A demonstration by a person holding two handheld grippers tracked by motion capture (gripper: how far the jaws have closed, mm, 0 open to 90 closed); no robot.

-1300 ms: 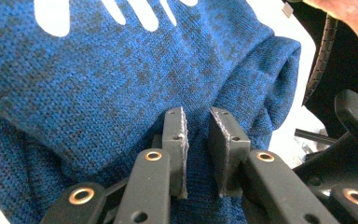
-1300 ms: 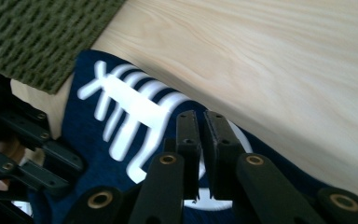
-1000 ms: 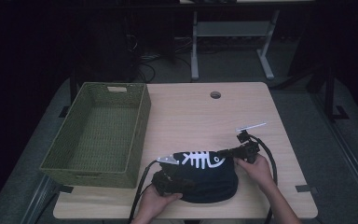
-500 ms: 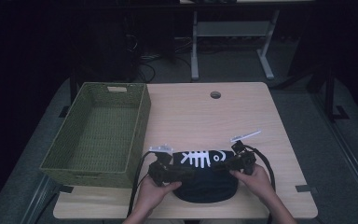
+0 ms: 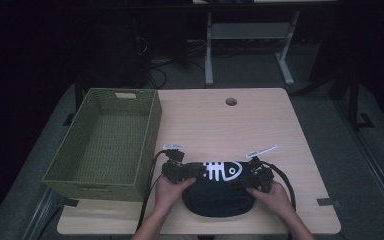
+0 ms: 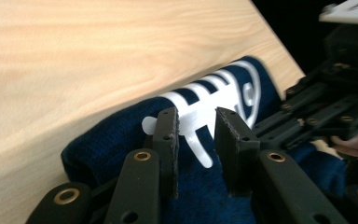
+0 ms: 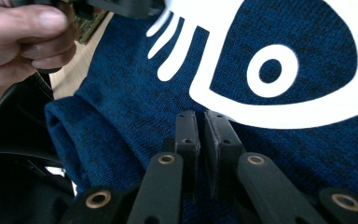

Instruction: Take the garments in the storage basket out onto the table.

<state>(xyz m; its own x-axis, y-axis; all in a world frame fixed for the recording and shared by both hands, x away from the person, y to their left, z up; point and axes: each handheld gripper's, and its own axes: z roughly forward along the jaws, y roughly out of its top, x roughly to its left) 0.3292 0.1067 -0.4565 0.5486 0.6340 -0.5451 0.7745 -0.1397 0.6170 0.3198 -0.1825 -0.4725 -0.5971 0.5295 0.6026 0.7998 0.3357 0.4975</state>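
A folded navy sweater (image 5: 219, 192) with a white fish-skeleton print lay near the front edge of the table (image 5: 220, 125), just right of the green woven basket (image 5: 105, 145). The left gripper (image 6: 196, 133) rested on it, its jaws apart and just opening. The right gripper (image 7: 200, 133) had its jaws nearly together, a fold of the knit between them.

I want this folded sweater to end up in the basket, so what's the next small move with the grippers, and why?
Probably close the left gripper on the fabric. Its jaws have just been opening and stand apart over the dark blue sweater, while the right gripper is nearly shut on the knit. With both ends held, it could be lifted toward the green basket.
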